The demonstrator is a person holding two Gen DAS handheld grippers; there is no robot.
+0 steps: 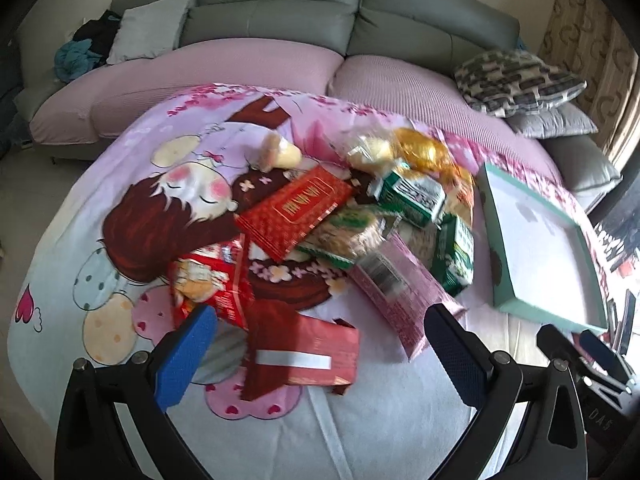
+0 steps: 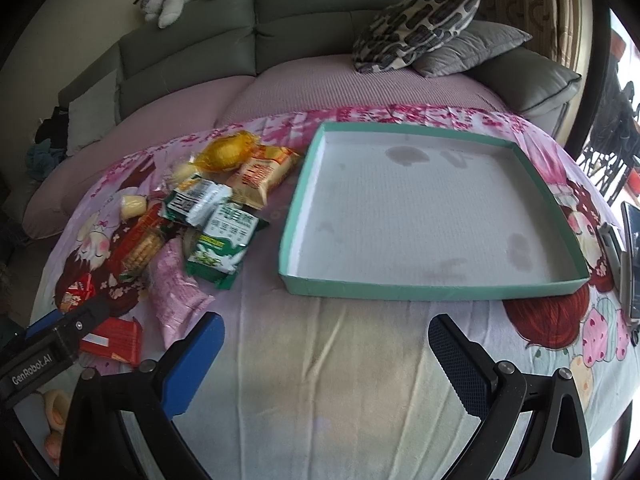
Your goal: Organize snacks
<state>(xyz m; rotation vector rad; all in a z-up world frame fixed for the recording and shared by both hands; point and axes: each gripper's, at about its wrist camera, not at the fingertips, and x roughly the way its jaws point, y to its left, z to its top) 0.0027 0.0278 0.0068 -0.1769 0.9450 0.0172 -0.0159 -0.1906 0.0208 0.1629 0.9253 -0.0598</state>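
Left gripper (image 1: 320,354) up front, blue-padded fingers (image 1: 188,356) spread wide and holding nothing, hovering just above a flat red foil packet with a white stripe (image 1: 308,354) at the near edge of the snack heap. Right gripper (image 2: 326,364), same story: fingers (image 2: 460,364) wide apart, nothing between them, poised over a bare stretch of the pink cartoon-print cloth (image 2: 320,360) in front of the shallow teal-rimmed cardboard tray with a white floor (image 2: 432,286). That tray sits on the cloth to the right of the pile, and nothing lies in it. The pile itself: a pink patterned pouch (image 1: 396,284) just beyond the left gripper, a red-and-orange cracker bag (image 1: 212,280) to its left, a red box with gold lettering (image 1: 296,210) lying across the middle, green-and-white sachets (image 2: 224,240) beside the tray's left wall, a golden wrapped sweet (image 2: 228,154) at the far end. Behind the table, a grey sofa (image 2: 304,12) with a black-and-white patterned cushion (image 2: 416,28).
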